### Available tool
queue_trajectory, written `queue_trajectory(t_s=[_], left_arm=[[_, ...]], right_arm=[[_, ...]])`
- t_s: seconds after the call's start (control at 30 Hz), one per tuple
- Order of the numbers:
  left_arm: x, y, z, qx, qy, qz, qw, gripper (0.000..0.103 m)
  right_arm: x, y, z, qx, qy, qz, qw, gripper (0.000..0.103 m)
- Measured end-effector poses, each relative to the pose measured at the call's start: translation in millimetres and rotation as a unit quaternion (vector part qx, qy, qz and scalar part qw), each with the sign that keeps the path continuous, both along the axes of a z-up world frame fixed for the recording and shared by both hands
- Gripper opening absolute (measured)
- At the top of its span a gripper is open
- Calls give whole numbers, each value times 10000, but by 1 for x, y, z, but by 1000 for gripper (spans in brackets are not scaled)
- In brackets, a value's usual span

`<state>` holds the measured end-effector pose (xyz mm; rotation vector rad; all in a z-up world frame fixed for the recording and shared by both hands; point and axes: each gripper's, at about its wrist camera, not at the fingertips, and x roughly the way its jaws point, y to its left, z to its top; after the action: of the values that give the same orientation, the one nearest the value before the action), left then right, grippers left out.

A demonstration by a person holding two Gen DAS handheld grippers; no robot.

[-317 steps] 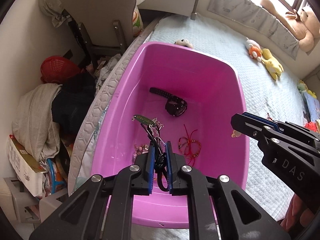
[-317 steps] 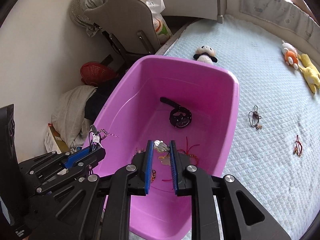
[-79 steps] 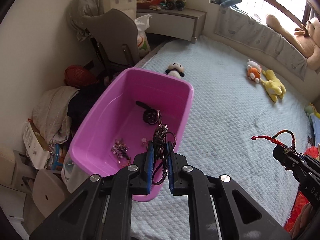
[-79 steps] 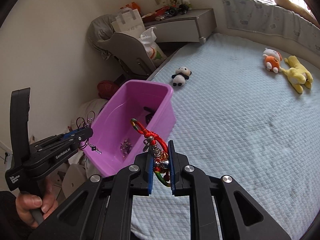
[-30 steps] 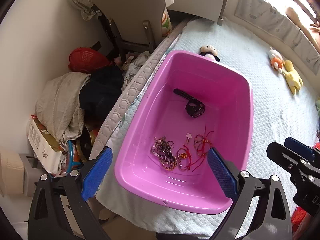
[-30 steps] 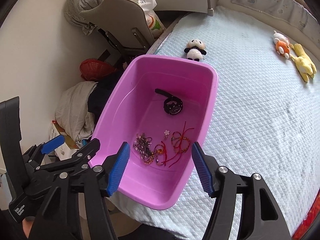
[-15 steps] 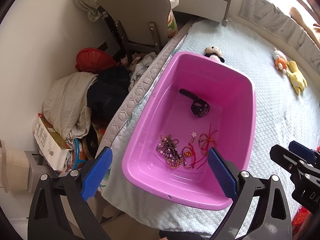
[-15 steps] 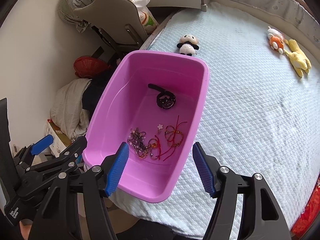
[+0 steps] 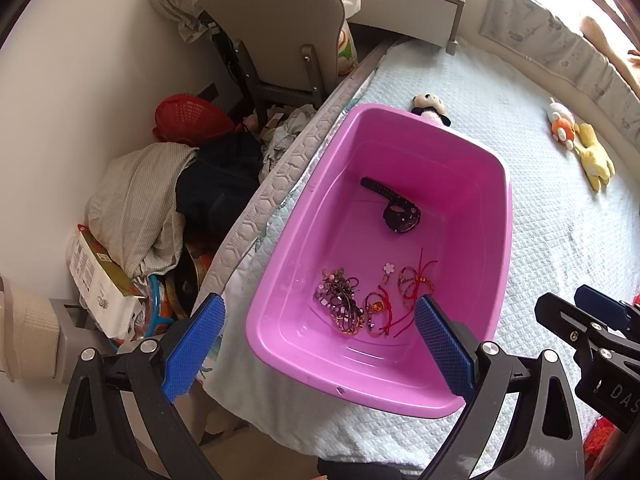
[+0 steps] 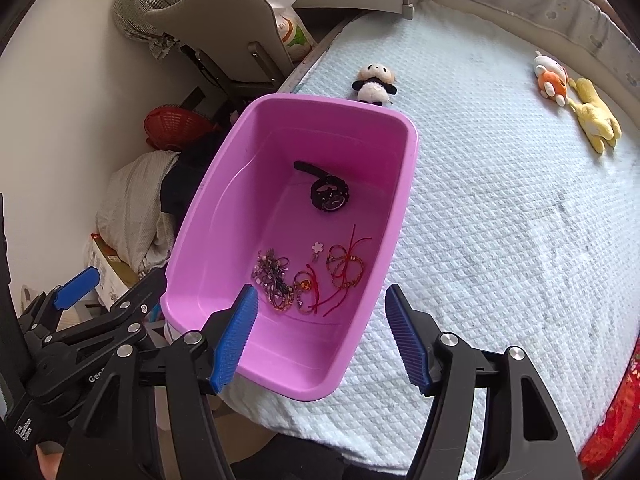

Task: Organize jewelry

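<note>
The left gripper [image 9: 316,344] hangs above the near end of the pink tub [image 9: 505,216], jaws spread wide and holding nothing. The right gripper [image 10: 322,330] is likewise spread wide and empty, its jaws straddling the tub's near right corner. In the right wrist view the left gripper [image 10: 76,280] shows at the left edge of the frame, apart from the tub; in the left wrist view part of the right gripper [image 9: 592,316] enters from the right.

The tub sits on the bed [image 10: 500,200] at its near left corner, its near end close to the bed's near edge. All jewelry in view lies on the tub floor. At the near end is a dark tangle of beaded chains [image 9: 342,304]. Just right of it lies a small ring-shaped bracelet with an orange charm [image 9: 376,306], touching a red cord bracelet [image 9: 414,284] whose loose ends trail toward the near wall and the tub's middle. A small white flower charm [image 9: 388,269] lies just beyond these, apart from them. Further in, near the tub's middle, rests a black wristwatch [image 9: 400,212], its strap pointing toward the far left corner.

Beyond the tub's far wall, a panda plush [image 10: 374,80] lies on the bed. Toward the bed's far right side are an orange and white plush [image 10: 551,78] and a yellow plush [image 10: 596,120], side by side. Left of the bed, on the floor, are piled clothes [image 9: 140,200], a red basket [image 9: 188,120] and a grey chair [image 9: 276,20].
</note>
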<state>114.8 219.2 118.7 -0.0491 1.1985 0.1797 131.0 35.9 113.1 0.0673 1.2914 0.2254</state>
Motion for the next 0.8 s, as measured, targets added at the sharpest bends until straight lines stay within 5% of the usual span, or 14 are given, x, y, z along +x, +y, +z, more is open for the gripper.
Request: queue_trajectory(t_s=[0.8], left_arm=[[-1,-2,-2,29,24,-5,10000,94]], right_arm=[[1,3,-2,-26,47,26,10000,63]])
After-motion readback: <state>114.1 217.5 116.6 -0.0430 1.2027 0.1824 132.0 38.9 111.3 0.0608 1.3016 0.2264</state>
